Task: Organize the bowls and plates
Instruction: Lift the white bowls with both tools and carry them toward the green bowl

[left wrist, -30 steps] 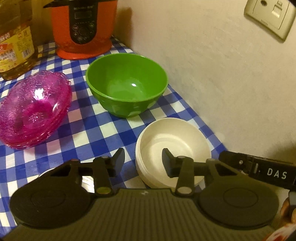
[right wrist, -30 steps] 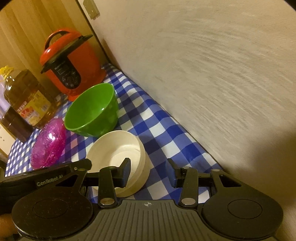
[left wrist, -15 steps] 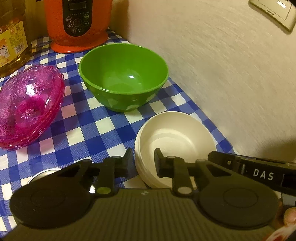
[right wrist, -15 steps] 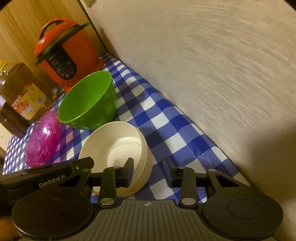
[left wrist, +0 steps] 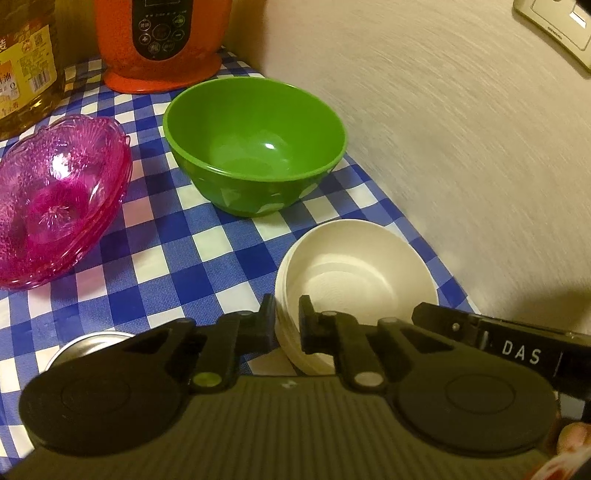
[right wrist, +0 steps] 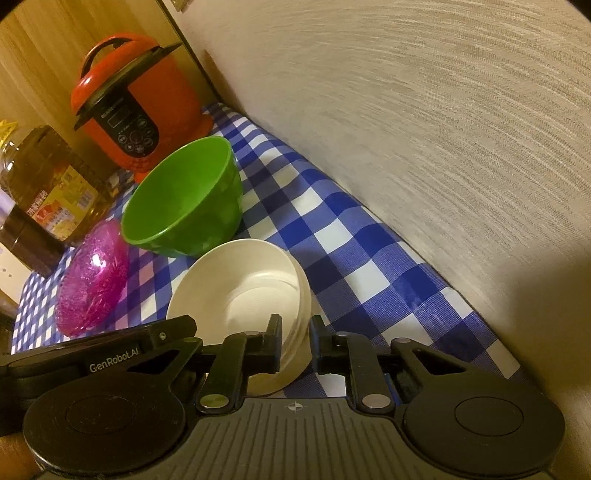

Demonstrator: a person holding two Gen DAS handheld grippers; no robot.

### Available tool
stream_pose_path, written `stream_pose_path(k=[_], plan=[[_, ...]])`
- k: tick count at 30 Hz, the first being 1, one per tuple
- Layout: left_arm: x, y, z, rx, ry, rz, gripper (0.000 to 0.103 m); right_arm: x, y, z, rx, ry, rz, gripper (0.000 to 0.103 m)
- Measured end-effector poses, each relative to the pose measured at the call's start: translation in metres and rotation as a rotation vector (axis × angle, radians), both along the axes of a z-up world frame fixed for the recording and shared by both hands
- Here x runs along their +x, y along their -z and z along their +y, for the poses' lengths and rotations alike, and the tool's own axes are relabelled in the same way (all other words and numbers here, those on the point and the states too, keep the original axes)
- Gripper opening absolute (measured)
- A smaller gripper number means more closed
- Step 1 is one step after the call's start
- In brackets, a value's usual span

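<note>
A stack of white bowls (left wrist: 354, 273) (right wrist: 240, 291) sits on the blue checked cloth near the wall. My left gripper (left wrist: 287, 325) straddles the near-left rim of the stack, its jaws closing with the pads against the rim. My right gripper (right wrist: 296, 343) straddles the near-right rim in the same way, also closing, its pads touching the bowl wall. Behind the stack stands a green bowl (left wrist: 255, 147) (right wrist: 184, 199). To its left lie nested pink glass bowls (left wrist: 55, 199) (right wrist: 92, 273).
A red electric cooker (left wrist: 162, 44) and a big oil bottle (left wrist: 26, 62) stand at the back. A round metal lid (left wrist: 88, 341) lies beside my left gripper. The wall (left wrist: 461, 147) runs close along the right, with a socket (left wrist: 554, 29). A dark jar (right wrist: 29, 243) stands far left.
Both grippers' jaws have narrowed from wide apart to pinching the white bowls' rim. The right gripper has come slightly lower and closer to the stack.
</note>
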State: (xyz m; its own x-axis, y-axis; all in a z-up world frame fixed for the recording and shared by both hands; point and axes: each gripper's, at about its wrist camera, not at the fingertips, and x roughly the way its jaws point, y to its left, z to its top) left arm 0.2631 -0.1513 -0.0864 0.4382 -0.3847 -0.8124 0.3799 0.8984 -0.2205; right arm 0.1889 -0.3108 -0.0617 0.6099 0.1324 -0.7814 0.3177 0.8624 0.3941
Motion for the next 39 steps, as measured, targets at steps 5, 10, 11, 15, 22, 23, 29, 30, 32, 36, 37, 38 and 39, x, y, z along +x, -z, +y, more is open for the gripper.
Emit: stream_pose_path(k=[5,10,11,15,22,23,29,30,32,36,37,38,39], plan=[[-0.001,-0.002,0.0,-0.004,-0.007,0.008,0.011,-0.001,0.0,-0.001,0.003,0.003,0.0,0.015],[-0.004,-0.005,0.0,-0.009,-0.014,0.009,0.01,-0.004,-0.003,-0.003,0.001,0.011,-0.009,0.013],[-0.005,-0.005,0.001,-0.012,-0.016,0.01,0.01,-0.005,-0.004,-0.003,0.0,0.009,-0.011,0.013],[-0.009,-0.01,0.002,-0.022,-0.021,0.008,0.01,-0.008,-0.008,-0.005,0.004,0.012,-0.018,0.012],[-0.015,-0.019,0.004,-0.028,-0.028,0.001,0.01,-0.013,-0.016,-0.003,0.005,0.012,-0.029,0.012],[-0.016,-0.02,0.004,-0.03,-0.028,0.0,0.01,-0.013,-0.018,-0.003,0.004,0.012,-0.032,0.012],[-0.02,-0.032,0.009,-0.053,-0.04,-0.008,0.01,-0.017,-0.028,-0.002,0.003,0.007,-0.051,0.012],[-0.021,-0.035,0.01,-0.057,-0.042,-0.01,0.01,-0.017,-0.03,-0.002,0.001,0.005,-0.056,0.012],[-0.022,-0.04,0.012,-0.061,-0.044,-0.018,0.01,-0.018,-0.035,0.0,-0.003,0.003,-0.064,0.012],[-0.023,-0.052,0.017,-0.076,-0.054,-0.035,0.01,-0.019,-0.044,0.003,-0.006,0.0,-0.082,0.012],[-0.023,-0.055,0.018,-0.08,-0.057,-0.038,0.01,-0.018,-0.046,0.003,-0.005,0.0,-0.086,0.012],[-0.023,-0.058,0.019,-0.084,-0.059,-0.042,0.01,-0.018,-0.048,0.004,-0.006,-0.002,-0.09,0.012],[-0.023,-0.061,0.02,-0.088,-0.061,-0.045,0.01,-0.018,-0.05,0.004,-0.007,-0.003,-0.095,0.012]])
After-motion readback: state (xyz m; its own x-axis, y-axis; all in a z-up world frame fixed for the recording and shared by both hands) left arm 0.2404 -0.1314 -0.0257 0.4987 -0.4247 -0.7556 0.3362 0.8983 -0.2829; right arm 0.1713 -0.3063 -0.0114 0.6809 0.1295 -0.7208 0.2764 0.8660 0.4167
